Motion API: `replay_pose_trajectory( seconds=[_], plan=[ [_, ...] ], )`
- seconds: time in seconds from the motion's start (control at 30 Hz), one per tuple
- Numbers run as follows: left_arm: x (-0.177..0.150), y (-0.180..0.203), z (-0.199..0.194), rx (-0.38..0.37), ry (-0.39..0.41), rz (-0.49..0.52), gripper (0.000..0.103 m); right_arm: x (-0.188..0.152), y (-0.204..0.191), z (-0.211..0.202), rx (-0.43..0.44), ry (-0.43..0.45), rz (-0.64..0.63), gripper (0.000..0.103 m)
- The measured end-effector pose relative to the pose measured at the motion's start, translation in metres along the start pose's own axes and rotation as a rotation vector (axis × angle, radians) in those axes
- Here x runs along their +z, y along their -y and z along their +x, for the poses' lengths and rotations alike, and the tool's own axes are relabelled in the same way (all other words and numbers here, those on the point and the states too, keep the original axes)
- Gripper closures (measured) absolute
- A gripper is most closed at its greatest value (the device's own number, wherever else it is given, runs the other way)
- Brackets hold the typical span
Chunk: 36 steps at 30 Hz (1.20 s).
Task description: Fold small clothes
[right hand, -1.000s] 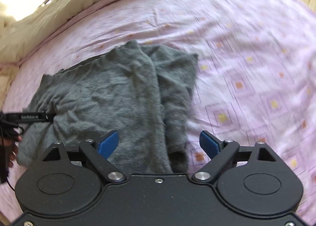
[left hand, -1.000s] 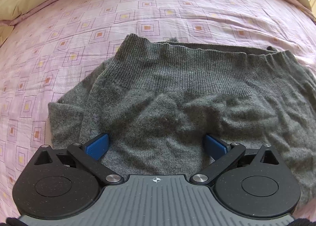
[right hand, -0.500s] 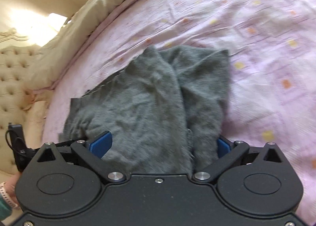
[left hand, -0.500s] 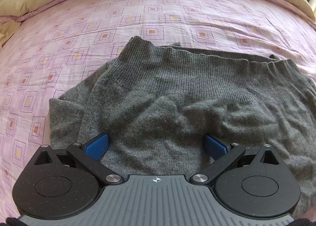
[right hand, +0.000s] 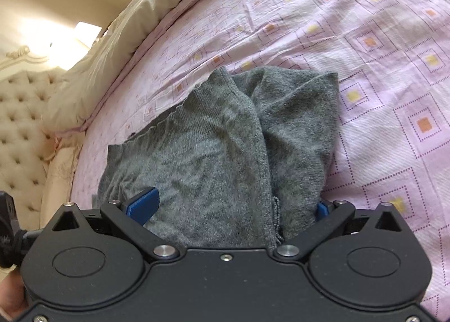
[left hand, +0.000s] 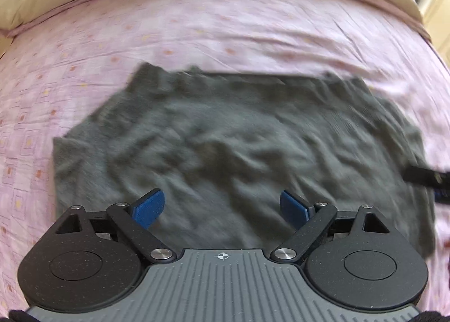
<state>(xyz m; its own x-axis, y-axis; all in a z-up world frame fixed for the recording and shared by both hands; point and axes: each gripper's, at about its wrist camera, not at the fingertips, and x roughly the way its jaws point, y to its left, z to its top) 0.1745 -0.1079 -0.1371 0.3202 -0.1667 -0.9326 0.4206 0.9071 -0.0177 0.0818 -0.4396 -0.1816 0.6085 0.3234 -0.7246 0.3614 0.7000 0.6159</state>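
I see a bed w/ a pink sheet (right hand: 379,74), square-patterned, filling most of both frames. Grey knit garment (right hand: 213,153) lies rumpled on it, centre frame. Cream duvet (right hand: 112,49) along sheet's edge, upper left.

Fuzzy grey knit garment (right hand: 213,159), matt

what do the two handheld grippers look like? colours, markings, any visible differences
Both share a build: matte black speckled body with two round disc housings, black linkage arms on silver pivot pins, and blue ribbed pads on the jaws. The left gripper has a grey ribbed centre plate with a small white crosshair mark. The right gripper has a plain black centre plate with small screws. No sleeves are visible.
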Motion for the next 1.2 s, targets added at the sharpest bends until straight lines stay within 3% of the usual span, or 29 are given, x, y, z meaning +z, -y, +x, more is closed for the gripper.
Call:
replay_pose_trajectory(
  seconds=[0.13, 0.27, 0.37, 0.47, 0.67, 0.9, 1.07, 1.17, 1.2],
  plan=[
    [-0.021, 0.023, 0.014, 0.009, -0.054, 0.079, 0.012, 0.000, 0.001, 0.001, 0.018, -0.007, -0.012, 0.000],
    [-0.029, 0.028, 0.015, 0.026, -0.012, 0.104, 0.009, 0.002, 0.008, -0.001, 0.049, -0.006, 0.009, 0.000],
    [-0.017, 0.026, 0.011, 0.009, -0.040, 0.093, 0.012, 0.000, 0.009, -0.002, 0.063, 0.003, 0.007, 0.000],
    [-0.001, 0.022, 0.008, 0.027, -0.003, 0.105, 0.013, -0.002, 0.008, -0.002, 0.064, 0.008, -0.007, 0.000],
    [0.039, 0.017, 0.038, 0.069, -0.039, 0.043, 0.011, -0.003, 0.008, -0.003, 0.067, 0.008, -0.014, 0.000],
    [0.055, 0.020, 0.044, 0.081, -0.053, 0.044, 0.012, 0.001, 0.012, -0.003, 0.068, -0.007, 0.009, 0.003],
    [0.037, 0.013, 0.015, 0.060, -0.023, 0.014, 0.012, 0.002, 0.018, -0.011, 0.003, -0.001, 0.018, 0.037],
    [0.027, 0.007, 0.000, 0.053, -0.024, 0.003, 0.012, 0.003, 0.028, -0.014, -0.026, -0.014, 0.065, 0.071],
    [0.022, 0.004, -0.005, 0.049, -0.024, 0.000, 0.012, 0.003, 0.031, -0.014, -0.023, -0.023, 0.083, 0.072]
  ],
)
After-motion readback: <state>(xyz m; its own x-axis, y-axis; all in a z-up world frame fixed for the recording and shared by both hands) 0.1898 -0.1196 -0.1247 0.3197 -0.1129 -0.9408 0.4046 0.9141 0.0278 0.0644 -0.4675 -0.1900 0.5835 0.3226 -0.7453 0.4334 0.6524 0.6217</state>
